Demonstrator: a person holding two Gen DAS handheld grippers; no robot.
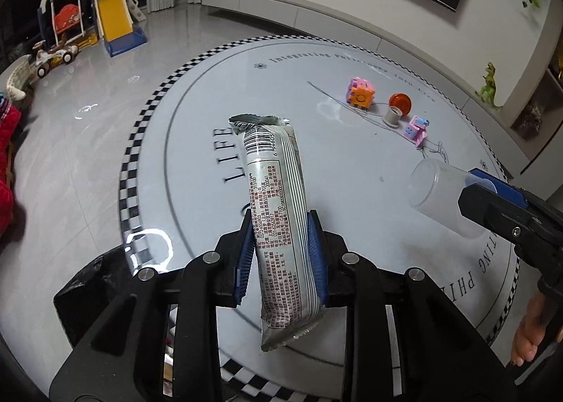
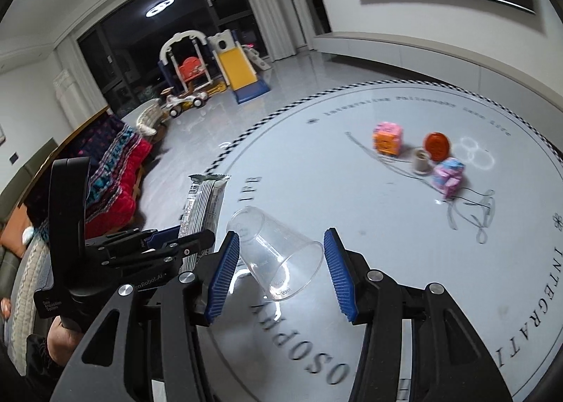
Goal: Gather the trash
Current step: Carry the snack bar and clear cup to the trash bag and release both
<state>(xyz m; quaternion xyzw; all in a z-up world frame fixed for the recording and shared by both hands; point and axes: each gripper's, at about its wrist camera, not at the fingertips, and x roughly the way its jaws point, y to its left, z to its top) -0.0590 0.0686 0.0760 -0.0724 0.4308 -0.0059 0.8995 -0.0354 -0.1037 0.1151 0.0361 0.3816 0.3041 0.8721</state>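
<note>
The left gripper (image 1: 281,254) is clamped on a silver wrapper (image 1: 278,226), its blue pads pressing both long sides near the lower half; the wrapper stands up out of the jaws, barcode end uppermost, lifted clear of the round mat (image 1: 352,162). Just beside it, the right gripper (image 2: 281,271) has a clear plastic cup (image 2: 278,254) lying on its side between its pads, mouth toward the camera. The left pad touches the cup's base end; on the right a gap shows at the rim, so whether it truly grips is hard to say, though the left view shows the cup carried in the air. Farther out on the mat sit an orange-and-pink cube (image 2: 387,139), a small white pot (image 2: 421,161), an orange disc (image 2: 437,145) and a pink-and-blue block (image 2: 448,173), close together. Beyond the mat, by the window, stands a slide (image 2: 242,73).
</note>
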